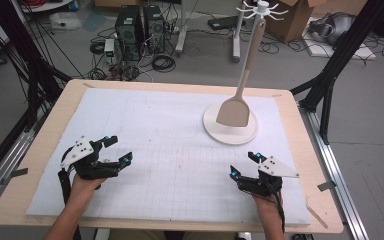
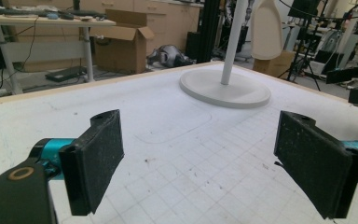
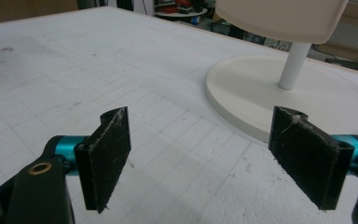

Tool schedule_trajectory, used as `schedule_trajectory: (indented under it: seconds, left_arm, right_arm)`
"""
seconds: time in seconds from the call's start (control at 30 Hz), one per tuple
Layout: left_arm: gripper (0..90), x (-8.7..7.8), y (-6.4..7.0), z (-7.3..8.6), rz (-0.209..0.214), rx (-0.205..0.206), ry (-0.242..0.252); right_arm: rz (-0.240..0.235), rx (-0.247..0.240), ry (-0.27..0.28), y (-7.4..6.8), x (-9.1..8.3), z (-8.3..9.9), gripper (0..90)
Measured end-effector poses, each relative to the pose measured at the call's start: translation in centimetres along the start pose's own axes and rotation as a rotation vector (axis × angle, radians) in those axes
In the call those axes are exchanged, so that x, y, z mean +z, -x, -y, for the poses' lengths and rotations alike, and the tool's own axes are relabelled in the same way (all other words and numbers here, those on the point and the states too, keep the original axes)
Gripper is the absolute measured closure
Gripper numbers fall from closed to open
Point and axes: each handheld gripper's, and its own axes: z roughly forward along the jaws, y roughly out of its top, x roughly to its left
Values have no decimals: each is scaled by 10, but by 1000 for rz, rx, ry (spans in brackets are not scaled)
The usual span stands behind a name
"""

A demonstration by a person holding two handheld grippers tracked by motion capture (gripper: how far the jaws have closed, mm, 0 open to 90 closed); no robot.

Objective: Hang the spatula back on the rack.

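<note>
Spatula [image 1: 235,111] hangs from rack [image 1: 230,132]; no legible writing visible anywhere.

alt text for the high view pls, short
A person holds an open left gripper and open right gripper, both empty, over a white gridded mat on a wooden table. At far right, a beige spatula hangs from a white hook stand.

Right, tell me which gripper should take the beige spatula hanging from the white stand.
Right. The right gripper sits open just in front of the white stand's round base, below the beige spatula. The left gripper, also open, is across the white mat.
</note>
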Motion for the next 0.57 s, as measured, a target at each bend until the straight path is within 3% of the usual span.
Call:
schedule_trajectory:
  seconds: [0.57]
  left_arm:
    - [160,4,-1,2,1,-25,19]
  right_arm:
    - [3,2,5,1,1,-2,201]
